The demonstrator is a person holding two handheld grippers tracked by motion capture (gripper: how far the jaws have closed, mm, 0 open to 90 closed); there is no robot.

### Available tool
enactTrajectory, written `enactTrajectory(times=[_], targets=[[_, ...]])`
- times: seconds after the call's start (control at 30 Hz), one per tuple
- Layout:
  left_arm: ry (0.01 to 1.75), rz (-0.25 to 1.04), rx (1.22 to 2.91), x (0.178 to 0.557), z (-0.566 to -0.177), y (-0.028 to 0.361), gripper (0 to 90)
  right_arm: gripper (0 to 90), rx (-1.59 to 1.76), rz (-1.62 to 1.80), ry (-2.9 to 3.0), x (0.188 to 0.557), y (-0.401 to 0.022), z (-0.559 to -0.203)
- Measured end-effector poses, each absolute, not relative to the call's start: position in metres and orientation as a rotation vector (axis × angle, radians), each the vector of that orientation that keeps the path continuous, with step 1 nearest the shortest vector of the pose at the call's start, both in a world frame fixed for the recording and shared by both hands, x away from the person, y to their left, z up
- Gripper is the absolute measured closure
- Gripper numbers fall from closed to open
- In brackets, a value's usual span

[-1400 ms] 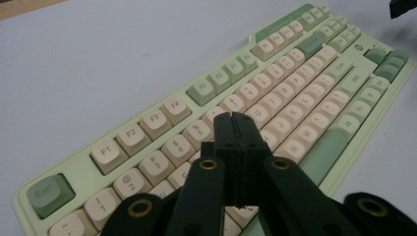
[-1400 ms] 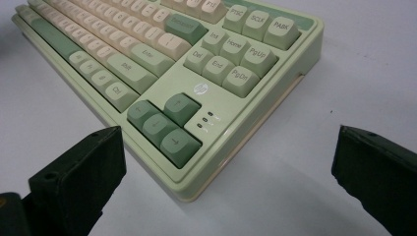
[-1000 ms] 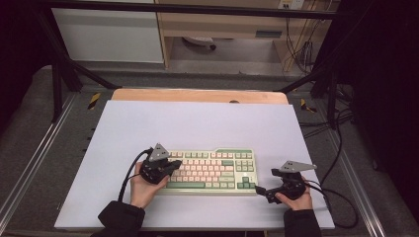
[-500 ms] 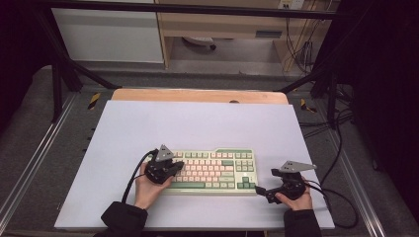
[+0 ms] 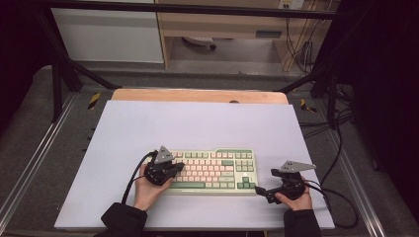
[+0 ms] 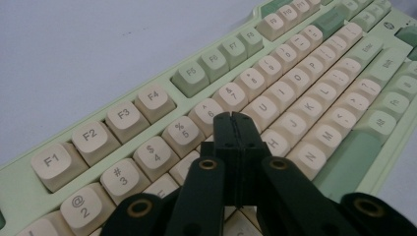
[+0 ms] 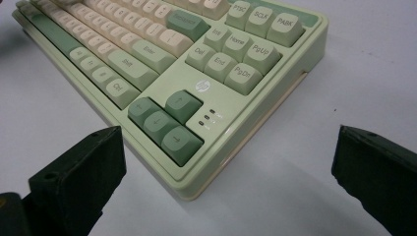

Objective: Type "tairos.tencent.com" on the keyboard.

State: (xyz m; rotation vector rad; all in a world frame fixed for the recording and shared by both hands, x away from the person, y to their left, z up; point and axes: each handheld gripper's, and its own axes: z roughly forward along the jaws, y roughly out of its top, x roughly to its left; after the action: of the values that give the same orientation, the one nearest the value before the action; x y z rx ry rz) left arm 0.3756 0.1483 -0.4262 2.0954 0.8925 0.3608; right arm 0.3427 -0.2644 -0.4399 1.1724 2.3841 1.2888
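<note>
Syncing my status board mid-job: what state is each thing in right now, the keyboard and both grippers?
Keyboard: flat on the table, keys up, front right corner between the right gripper's jaws, ungripped.
Left gripper: shut, empty, tips over the middle letter keys.
Right gripper: open wide, jaws either side of the keyboard's corner.

The table [image 5: 207, 123] is bright and evenly lit, but the room around it is very dark. Up close, the keyboard [image 7: 206, 88] casts a soft shadow, and its far keys look blurry.
</note>
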Motion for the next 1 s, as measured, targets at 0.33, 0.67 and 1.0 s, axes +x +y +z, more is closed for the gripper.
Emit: enactTrajectory(times=[0.33, 0.67, 1.0], targets=[[0.877, 0.371, 2.093, 0.368, -0.419, 0.159, 90.0, 0.3, 1.179, 1.291, 2.382, 0.342, -0.264, -0.440], [0.897, 0.390, 2.065, 0.358, -0.412, 0.183, 90.0, 0.4, 1.176, 1.288, 2.384, 0.342, -0.264, -0.440], [0.926, 0.398, 2.049, 0.355, -0.413, 0.198, 90.0, 0.3, 1.168, 1.292, 2.381, 0.342, -0.265, -0.440]])
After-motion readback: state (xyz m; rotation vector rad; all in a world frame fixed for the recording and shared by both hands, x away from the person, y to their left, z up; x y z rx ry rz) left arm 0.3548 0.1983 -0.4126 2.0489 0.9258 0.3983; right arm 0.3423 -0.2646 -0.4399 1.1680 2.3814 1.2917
